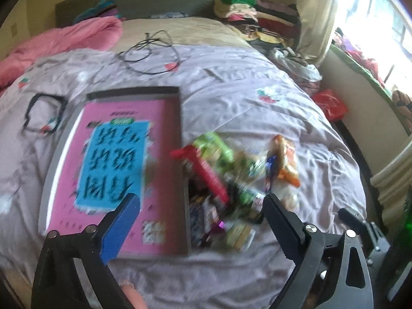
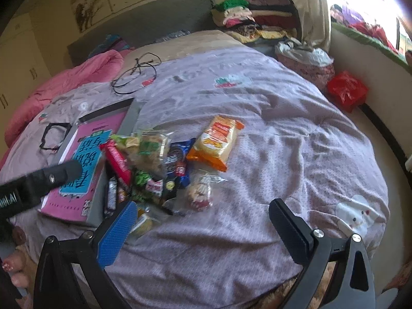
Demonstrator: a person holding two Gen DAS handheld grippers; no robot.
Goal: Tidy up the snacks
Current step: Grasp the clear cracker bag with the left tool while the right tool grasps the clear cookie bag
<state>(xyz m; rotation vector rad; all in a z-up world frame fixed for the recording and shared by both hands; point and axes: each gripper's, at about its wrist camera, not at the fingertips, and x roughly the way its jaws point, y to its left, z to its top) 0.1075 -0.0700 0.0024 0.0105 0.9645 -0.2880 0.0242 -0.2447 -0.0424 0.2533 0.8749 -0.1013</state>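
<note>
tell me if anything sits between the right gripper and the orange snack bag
Nothing visible does. The right gripper is open over bare bedspread, and the orange snack bag lies apart at the pile's far right edge, uncovered.

A bed (image 2: pixel 257 134) under a creased lilac quilt carries a heap of snack packets (image 2: pixel 154 170) just ahead of the right gripper's blue finger (image 2: pixel 121 231). An orange packet (image 2: pixel 216 141) lies at the heap's far edge. Beside the heap, beyond the left gripper's blue finger (image 1: pixel 123 226), sits a shallow grey box (image 1: pixel 118 170) lined with a pink printed sheet. Farther off lie a coiled black cable (image 2: pixel 136 77), a pink duvet (image 2: pixel 64 82) and stacked clothes (image 2: pixel 252 18).
</note>
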